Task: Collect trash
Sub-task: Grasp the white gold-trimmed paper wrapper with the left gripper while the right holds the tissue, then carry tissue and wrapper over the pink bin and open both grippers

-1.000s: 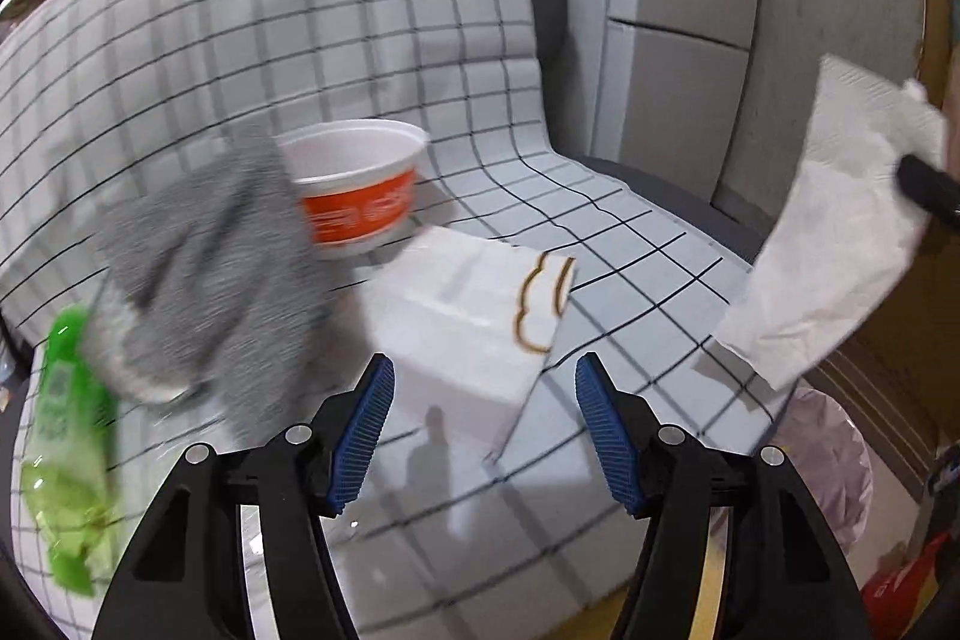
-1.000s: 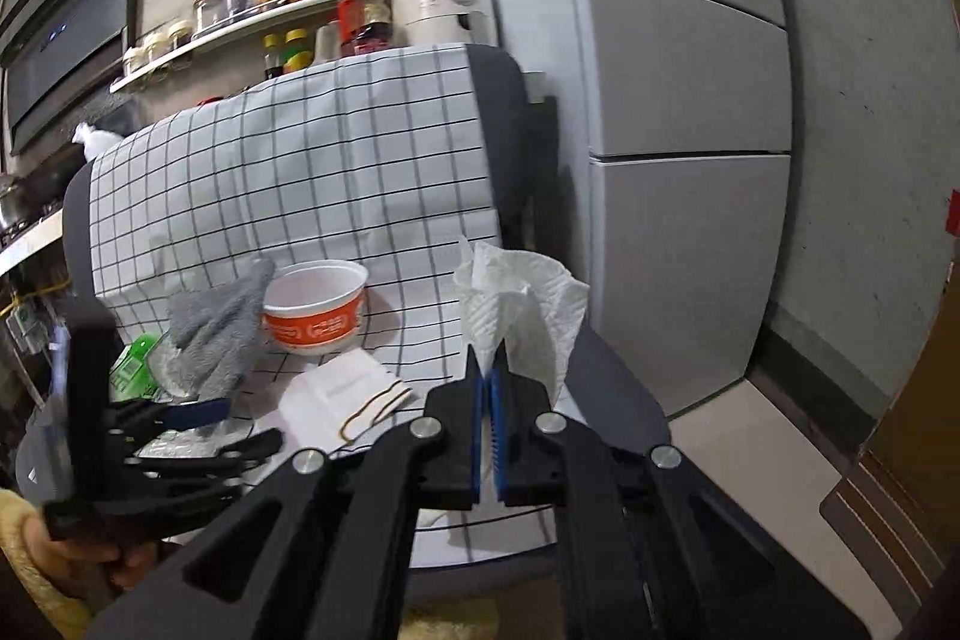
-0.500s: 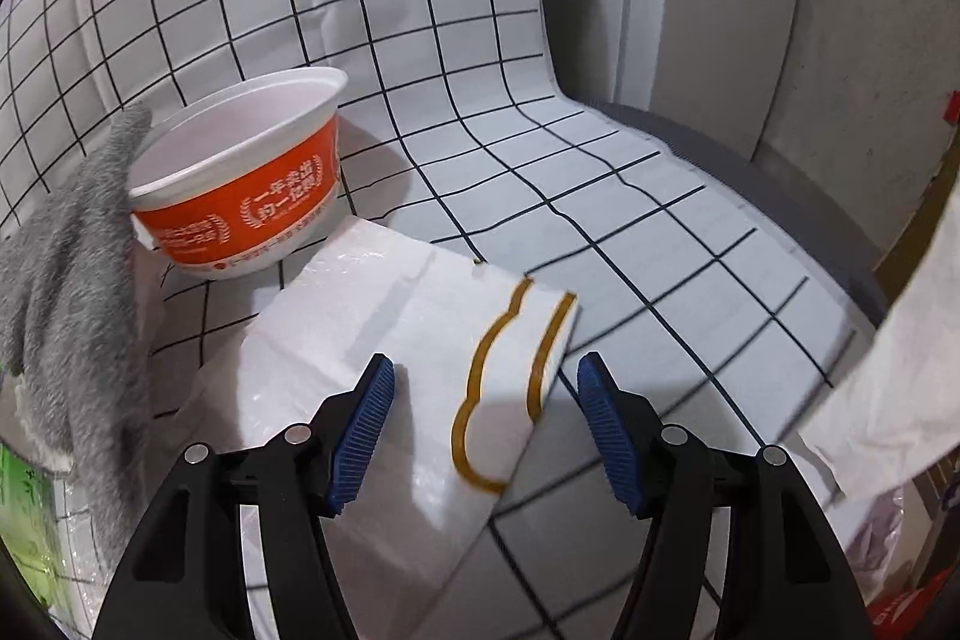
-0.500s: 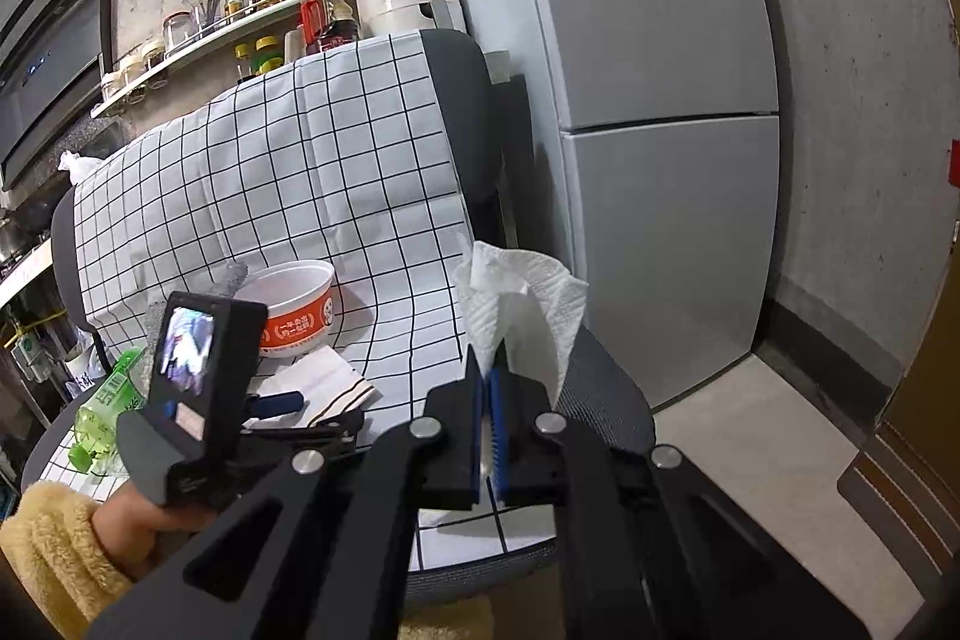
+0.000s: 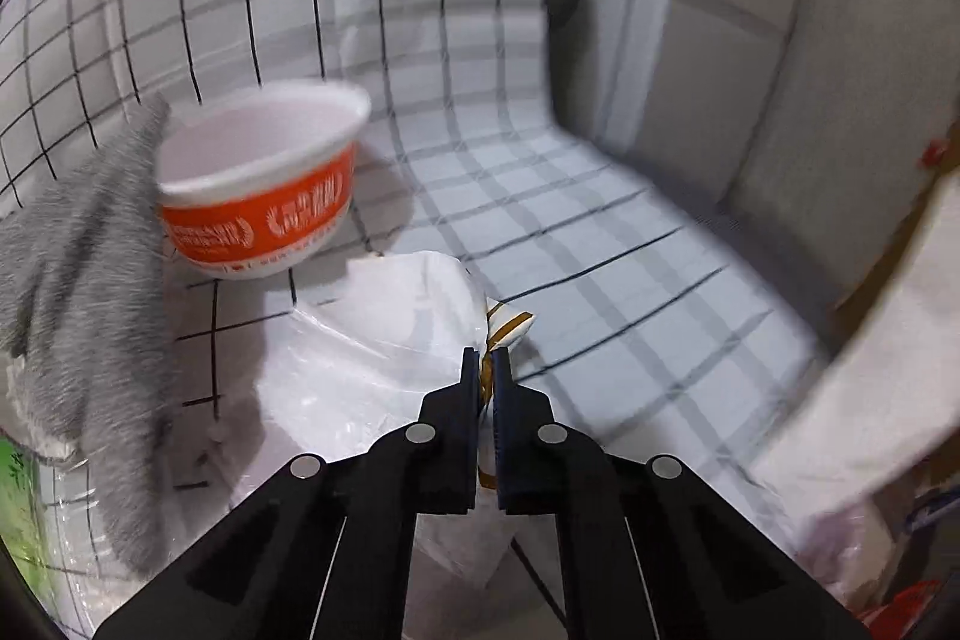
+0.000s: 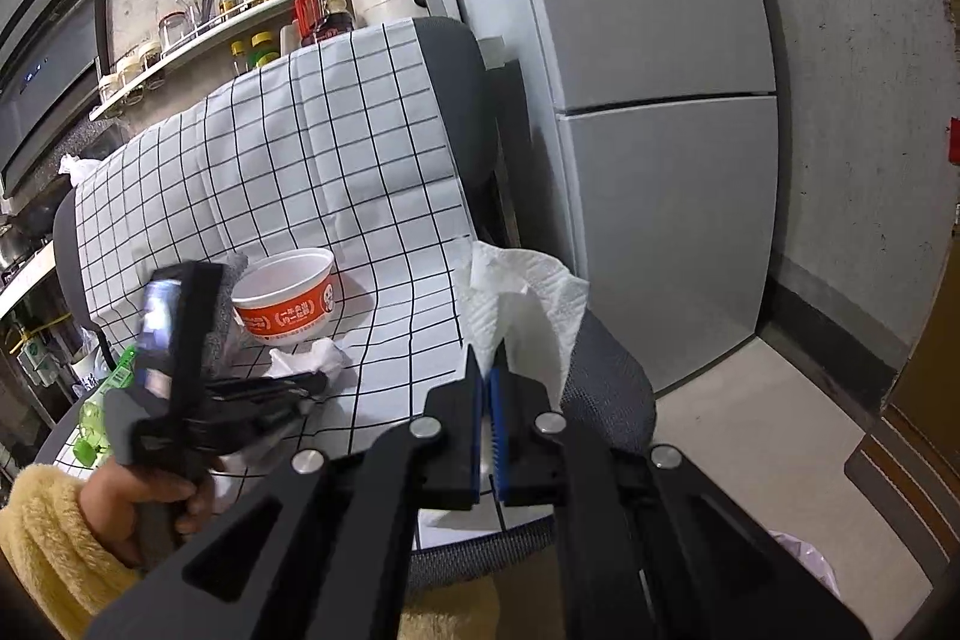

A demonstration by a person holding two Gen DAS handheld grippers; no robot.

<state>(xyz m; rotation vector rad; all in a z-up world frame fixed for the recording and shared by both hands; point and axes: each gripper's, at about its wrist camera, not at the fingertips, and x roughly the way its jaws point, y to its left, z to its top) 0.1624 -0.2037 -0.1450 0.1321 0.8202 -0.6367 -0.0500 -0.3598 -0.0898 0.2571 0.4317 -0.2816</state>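
A white plastic bag with a gold-brown trim (image 5: 384, 340) lies on the checked chair cover (image 5: 600, 250). My left gripper (image 5: 486, 358) has its jaws closing, and they pinch the bag's bunched edge. Just behind it sits an orange and white paper bowl (image 5: 258, 196). In the right wrist view the left gripper (image 6: 318, 382) reaches over the seat with the crumpled bag (image 6: 312, 358) at its tips. My right gripper (image 6: 487, 370) is shut on a white paper towel (image 6: 528, 304) that stands up above its fingers. The same towel (image 5: 870, 400) hangs blurred at the right of the left wrist view.
A grey cloth (image 5: 90, 310) and a green packet (image 5: 18, 508) lie left of the bowl. A grey fridge (image 6: 660, 100) stands right of the chair. A pale bin bag (image 6: 804, 562) sits on the floor at the lower right. A hand in a yellow sleeve (image 6: 48, 538) holds the left gripper.
The left gripper came forward over the white bag and went from open to shut on its trimmed edge, bunching it up. The right gripper still holds the paper towel.
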